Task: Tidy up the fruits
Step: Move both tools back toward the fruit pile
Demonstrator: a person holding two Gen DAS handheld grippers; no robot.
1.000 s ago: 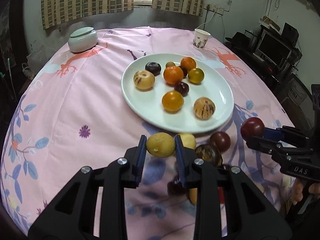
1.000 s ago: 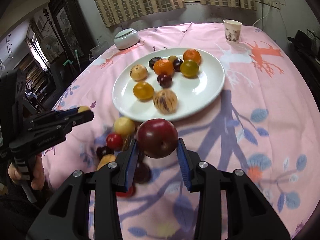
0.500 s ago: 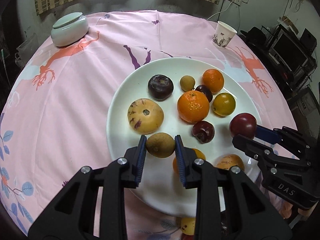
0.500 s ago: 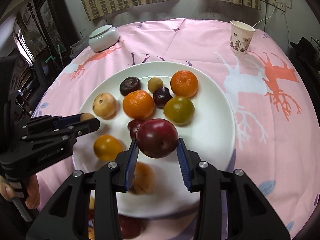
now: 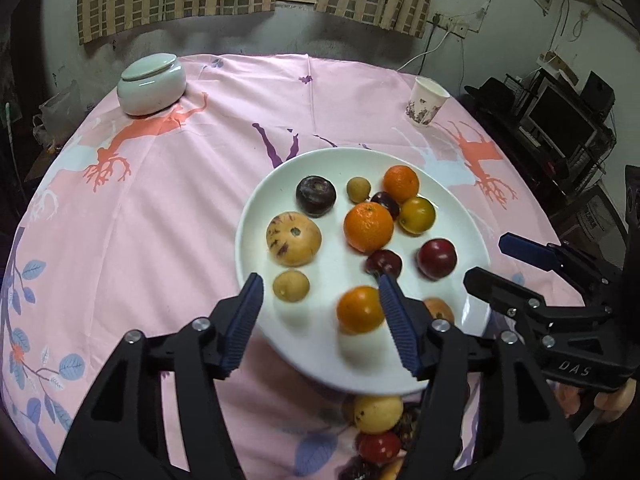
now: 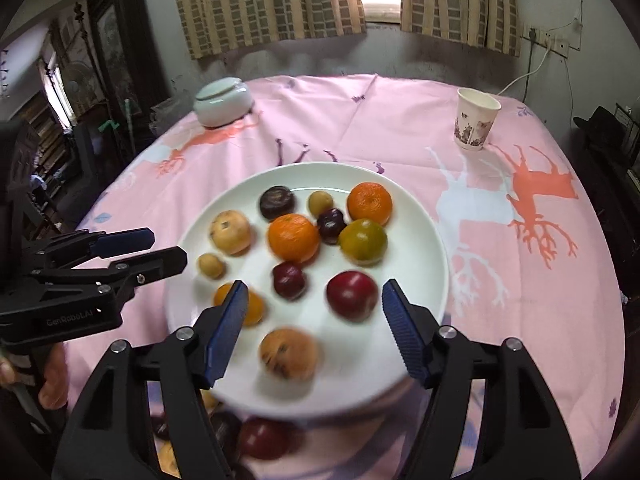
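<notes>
Landmark: the round white ceramic plate (image 5: 256, 216) on the pink printed tablecloth (image 5: 160, 200); every place below is given from it.
Left gripper (image 5: 320, 320): jaws spread wide and empty, hanging over the plate's near rim.
Right gripper (image 6: 314, 320): jaws likewise apart, nothing between them, over the plate's near half.
Small tan round fruit (image 5: 291, 286): lies on the plate by its near-left rim, just ahead of the left gripper's left finger.
Dark red plum (image 6: 352, 296): lies on the plate toward its near-right side, between and just beyond the right gripper's fingers.
Fruit off the plate: a pale yellow round fruit (image 5: 378, 414) and a small shiny red fruit (image 5: 379, 447) sit in a cluster on the cloth just past the plate's near edge, partly hidden under the gripper bodies.
Step in hand: judged to be the retreat from the plate toward that cluster for the next pair.
Doing it well: lift clear of the rim before drawing back, so no finger nudges the round fruit already placed; they would roll easily.
Next grasp: take the outermost fruit of the cluster first, fingers either side of its widest part, closing gently.
Spacing: keep the two grippers apart over the cluster, which is tight.
</notes>
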